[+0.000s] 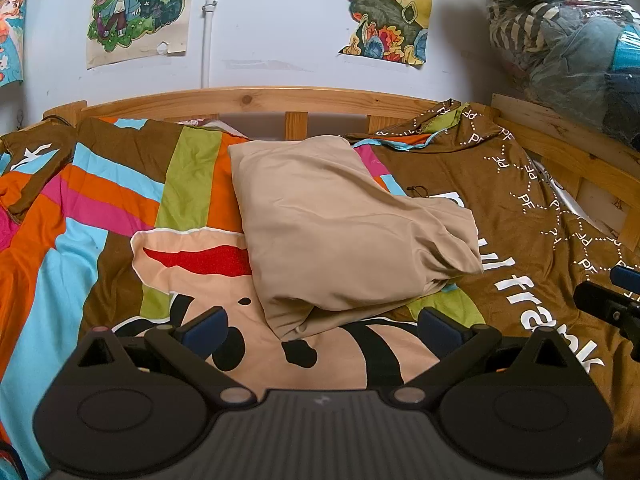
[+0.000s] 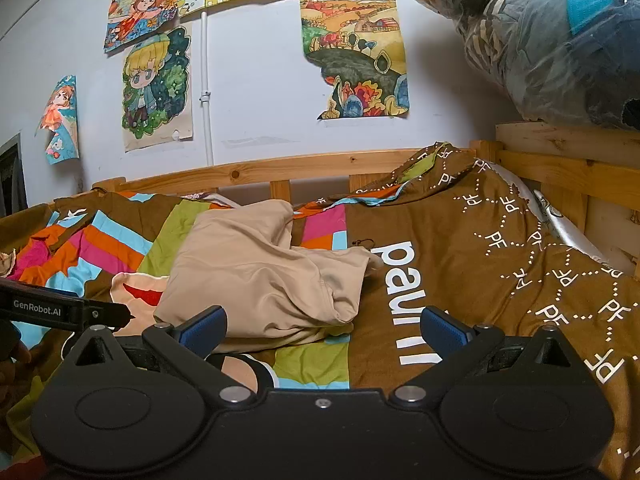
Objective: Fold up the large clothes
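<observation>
A: What is hidden or hard to read?
B: The near end of the garment (image 1: 344, 232) sinks behind the left gripper (image 1: 322, 326), and its folds hide whether it is a shirt or trousers. The white lettering on the quilt (image 1: 520, 208) is partly covered by the garment's right edge.

A: Where does the garment lie?
B: In a loose tan heap on the quilt, its far end just short of the rail (image 1: 248, 100).

A: And the grippers?
B: Both hover before the garment. The left one's jaws are spread wide and empty. The right gripper (image 2: 324, 326) is likewise spread, clasping nothing; in the left view only its tip shows, right of the garment.

A: What else is around?
B: Drawings (image 2: 156, 84) hang on the wall above the rail, and a plastic bag (image 2: 560, 40) of clothes bulges right of them.
</observation>
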